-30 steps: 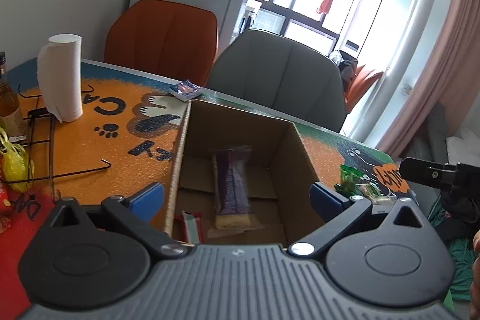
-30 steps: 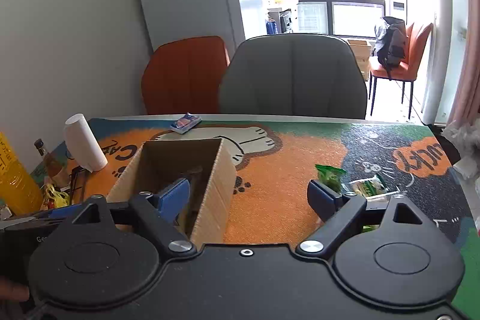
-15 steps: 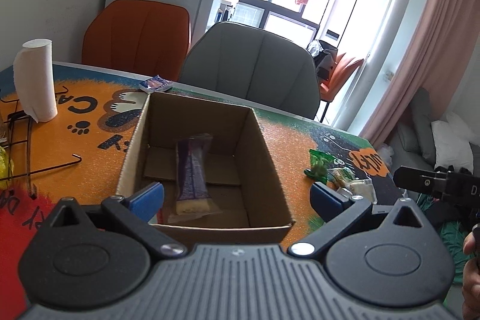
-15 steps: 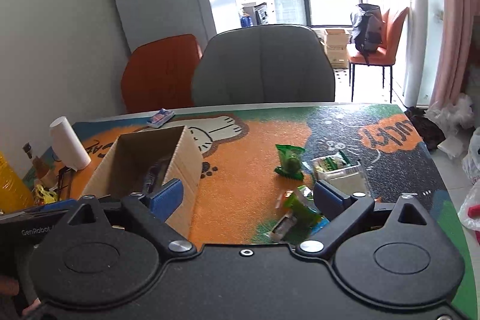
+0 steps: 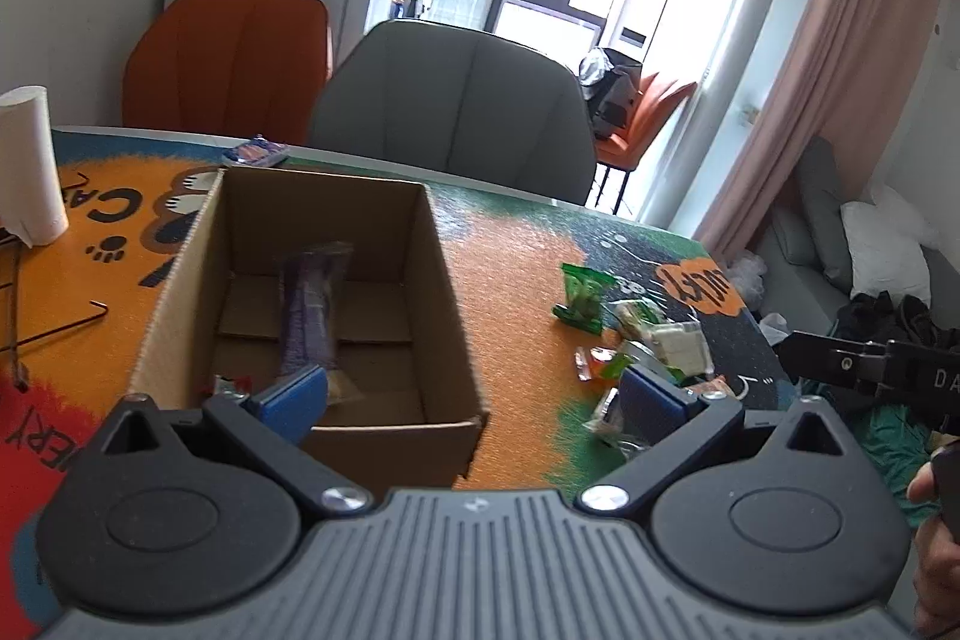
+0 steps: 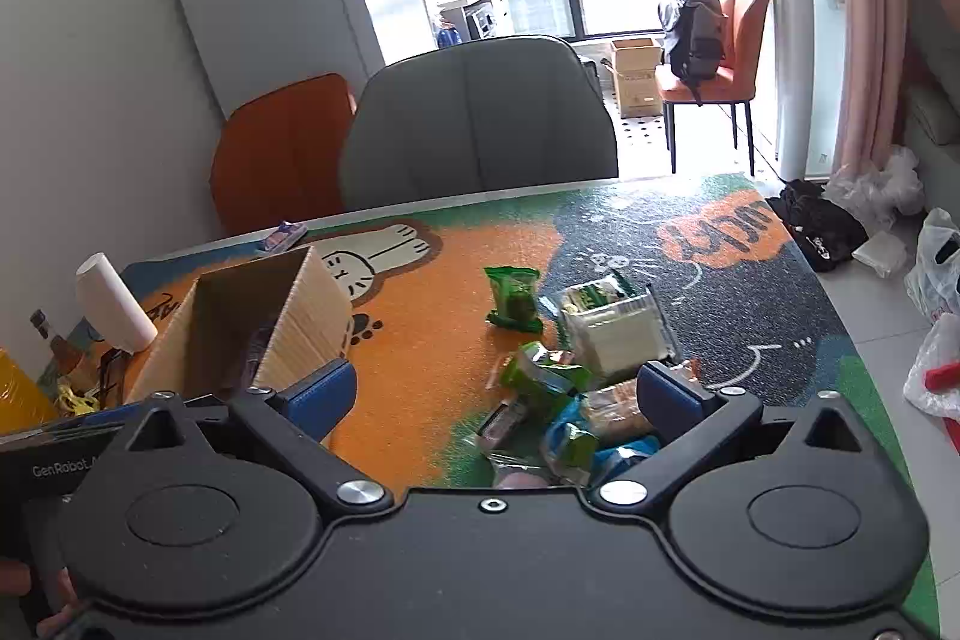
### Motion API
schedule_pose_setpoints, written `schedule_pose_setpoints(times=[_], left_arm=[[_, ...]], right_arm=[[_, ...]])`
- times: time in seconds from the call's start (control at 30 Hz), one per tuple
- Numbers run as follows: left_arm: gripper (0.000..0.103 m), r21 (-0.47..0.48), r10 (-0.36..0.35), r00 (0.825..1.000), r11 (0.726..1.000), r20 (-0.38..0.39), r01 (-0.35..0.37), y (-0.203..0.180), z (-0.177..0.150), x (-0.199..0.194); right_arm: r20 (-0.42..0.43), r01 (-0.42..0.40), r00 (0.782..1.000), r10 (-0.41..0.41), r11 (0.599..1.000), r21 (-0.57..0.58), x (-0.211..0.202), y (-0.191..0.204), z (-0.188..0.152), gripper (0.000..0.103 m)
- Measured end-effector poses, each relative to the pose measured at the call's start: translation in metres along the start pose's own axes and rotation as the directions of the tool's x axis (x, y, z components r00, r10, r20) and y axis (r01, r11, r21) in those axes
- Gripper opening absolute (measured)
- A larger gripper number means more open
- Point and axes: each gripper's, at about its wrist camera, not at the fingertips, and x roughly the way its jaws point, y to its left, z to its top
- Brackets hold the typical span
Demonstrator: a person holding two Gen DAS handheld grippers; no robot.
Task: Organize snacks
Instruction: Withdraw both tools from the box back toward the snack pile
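An open cardboard box stands on the cartoon-print table mat. It also shows in the right wrist view. A purple snack packet lies inside it, with a red packet at the near wall. A pile of loose snacks lies right of the box: a green packet, a white wafer pack and several small wrappers. My left gripper is open and empty above the box's near right corner. My right gripper is open and empty above the near end of the pile.
A paper towel roll and a wire rack stand left of the box. A small blue packet lies at the table's far edge. A grey chair and an orange chair stand behind the table. A yellow bottle stands far left.
Both grippers have pulled back and risen. The left view has swung right, so the snack pile now shows beside the box. More of the pile shows under the right gripper.
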Motion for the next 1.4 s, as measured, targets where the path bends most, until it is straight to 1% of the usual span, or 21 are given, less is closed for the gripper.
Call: schedule_pose_setpoints(times=[0.33,0.4,0.53,0.7,0.8,0.87,0.93,0.97,1.0,1.03,1.2,1.3,1.4], left_arm=[[0.103,0.047,-0.058,0.998,0.997,-0.013,0.059,-0.033,-0.009,0.012],[0.102,0.051,-0.066,0.998,0.996,-0.017,0.067,-0.038,-0.011,0.015],[0.102,0.043,-0.103,0.994,0.994,-0.020,0.104,-0.046,-0.018,0.021],[0.100,0.044,-0.128,0.991,0.991,-0.048,0.130,-0.059,-0.026,0.036],[0.096,0.036,-0.143,0.988,0.989,-0.066,0.146,-0.065,-0.031,0.046],[0.089,0.031,-0.145,0.986,0.988,-0.082,0.148,-0.069,-0.035,0.054],[0.081,0.016,-0.152,0.983,0.988,-0.104,0.155,-0.071,-0.039,0.062],[0.078,0.009,-0.156,0.981,0.987,-0.115,0.158,-0.072,-0.041,0.066],[0.073,0.004,-0.158,0.980,0.987,-0.125,0.160,-0.073,-0.043,0.070],[0.070,0.001,-0.161,0.978,0.987,-0.134,0.162,-0.074,-0.045,0.074],[0.061,0.000,-0.164,0.970,0.986,-0.177,0.167,-0.081,-0.052,0.092],[0.059,-0.001,-0.165,0.967,0.986,-0.194,0.168,-0.084,-0.054,0.100],[0.059,0.006,-0.151,0.967,0.988,-0.204,0.155,-0.089,-0.057,0.111]], right_arm=[[-0.016,0.026,1.000,-0.026,0.998,0.048,-0.003,-0.033,-0.010,0.103],[-0.021,0.031,0.999,-0.030,0.998,0.062,-0.003,-0.041,-0.013,0.103],[-0.030,0.047,0.999,-0.045,0.995,0.082,0.001,-0.054,-0.018,0.103],[-0.051,0.062,0.997,-0.057,0.992,0.112,0.004,-0.071,-0.026,0.103],[-0.057,0.059,0.997,-0.052,0.991,0.121,0.006,-0.079,-0.032,0.103],[-0.066,0.053,0.997,-0.045,0.991,0.120,0.009,-0.083,-0.035,0.099],[-0.082,0.046,0.996,-0.036,0.992,0.117,0.014,-0.085,-0.038,0.092],[-0.090,0.042,0.995,-0.031,0.992,0.119,0.017,-0.087,-0.039,0.090],[-0.097,0.039,0.995,-0.027,0.992,0.121,0.020,-0.088,-0.040,0.084],[-0.099,0.035,0.995,-0.023,0.992,0.124,0.023,-0.090,-0.041,0.079],[-0.128,0.029,0.992,-0.011,0.989,0.145,0.039,-0.097,-0.045,0.065],[-0.146,0.022,0.989,0.000,0.988,0.151,0.048,-0.100,-0.046,0.063],[-0.153,0.012,0.988,0.012,0.988,0.157,0.054,-0.101,-0.047,0.063]])
